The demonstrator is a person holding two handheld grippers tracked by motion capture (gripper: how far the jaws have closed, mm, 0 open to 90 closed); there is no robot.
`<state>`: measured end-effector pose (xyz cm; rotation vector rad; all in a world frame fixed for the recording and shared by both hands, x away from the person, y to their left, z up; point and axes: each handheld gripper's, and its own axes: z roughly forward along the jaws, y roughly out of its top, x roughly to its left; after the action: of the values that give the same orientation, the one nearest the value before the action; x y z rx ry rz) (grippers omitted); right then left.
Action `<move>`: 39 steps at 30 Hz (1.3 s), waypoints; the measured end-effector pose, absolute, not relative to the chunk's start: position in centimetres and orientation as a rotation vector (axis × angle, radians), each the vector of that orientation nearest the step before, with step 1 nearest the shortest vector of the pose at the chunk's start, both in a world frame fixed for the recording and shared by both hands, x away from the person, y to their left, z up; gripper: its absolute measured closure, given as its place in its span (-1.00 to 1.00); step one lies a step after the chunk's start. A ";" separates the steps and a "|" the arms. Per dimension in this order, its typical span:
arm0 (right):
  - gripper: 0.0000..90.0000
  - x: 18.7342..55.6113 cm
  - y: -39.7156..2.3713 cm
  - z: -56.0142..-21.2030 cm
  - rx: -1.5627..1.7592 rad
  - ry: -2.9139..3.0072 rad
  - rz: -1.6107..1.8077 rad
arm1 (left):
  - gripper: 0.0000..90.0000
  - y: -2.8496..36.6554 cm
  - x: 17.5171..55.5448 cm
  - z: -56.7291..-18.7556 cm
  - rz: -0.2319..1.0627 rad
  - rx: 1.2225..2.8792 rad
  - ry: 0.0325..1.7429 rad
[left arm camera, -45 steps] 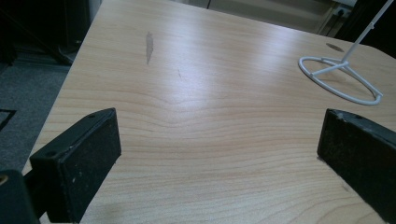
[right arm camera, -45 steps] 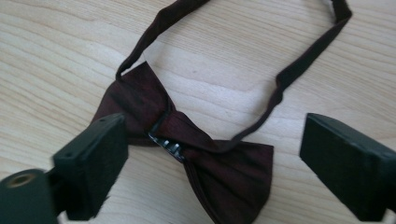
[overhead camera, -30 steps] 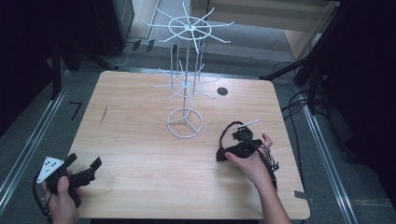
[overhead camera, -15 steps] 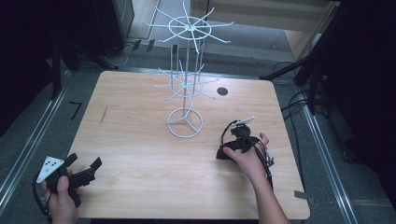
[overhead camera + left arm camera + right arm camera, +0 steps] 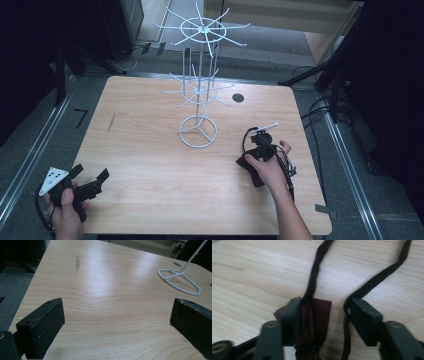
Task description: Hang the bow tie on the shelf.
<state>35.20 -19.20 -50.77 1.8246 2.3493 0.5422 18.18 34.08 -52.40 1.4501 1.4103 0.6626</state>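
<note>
Scene: a wooden table (image 5: 150,150) is seen from above, with a person's forearms entering from the near edge, a two-jaw tool held in each hand.

Stand: a white wire display stand (image 5: 199,90) with hooked arms on two tiers is set ahead of both tools, its ring base (image 5: 179,281) seen ahead and to the right of the left tool's jaws.

Left gripper (image 5: 82,186): held low at the near left corner, well apart from everything else. Its jaws are spread wide, with bare wood between them and nothing gripped.

Right gripper (image 5: 325,320): lowered onto a dark maroon fabric item (image 5: 312,322). Its jaws are parted, not yet closed. The bunched fabric lies against the inner face of one jaw; a thin strap (image 5: 372,282) runs past the inner edge of the other and away ahead of the tool.

Fabric item: lying on the table directly under and between the right tool's jaws, to the right of the stand's base. What kind of article it is cannot be told.

Step in hand: judged to be the pickup of the fabric item, at the moment before the squeeze.

Next move: closing on the bunched fabric is called for, then a lift, probably towards a hook. A grip on the strap alone could slip.
</note>
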 end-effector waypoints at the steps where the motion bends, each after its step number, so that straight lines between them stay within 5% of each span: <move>1: -0.45 35.4 -19.2 -50.9 1.820 2.321 0.526 | -1.00 34.1 18.2 -52.4 0.663 1.452 1.411; 5: -0.70 36.1 -19.3 -51.2 1.852 2.285 0.487 | -1.00 34.1 18.2 -52.4 0.663 1.453 1.411; 13: -0.70 37.5 -19.5 -51.6 1.918 2.247 0.463 | -1.00 34.1 18.2 -52.4 0.658 1.455 1.410; 16: -0.50 37.8 -19.4 -51.4 1.902 2.254 0.435 | -1.00 34.1 18.2 -52.4 0.657 1.455 1.409; 19: 0.02 37.9 -19.2 -51.0 1.858 2.292 0.456 | -1.00 34.1 18.2 -52.4 0.655 1.455 1.407; 26: 0.75 37.7 -19.2 -50.7 1.811 2.376 0.527 | -1.00 34.1 18.2 -52.4 0.651 1.454 1.405; 31: 0.99 37.1 -19.0 -50.8 1.725 2.361 0.551 | -1.00 34.2 18.2 -52.4 0.650 1.455 1.404; 39: 1.00 36.3 -19.2 -50.2 1.646 2.311 0.672 | -1.00 34.2 18.2 -52.4 0.649 1.455 1.403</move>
<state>36.26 -19.21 -50.19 1.6464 2.3112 0.6724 18.20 34.15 -52.40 1.4551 1.4028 0.6493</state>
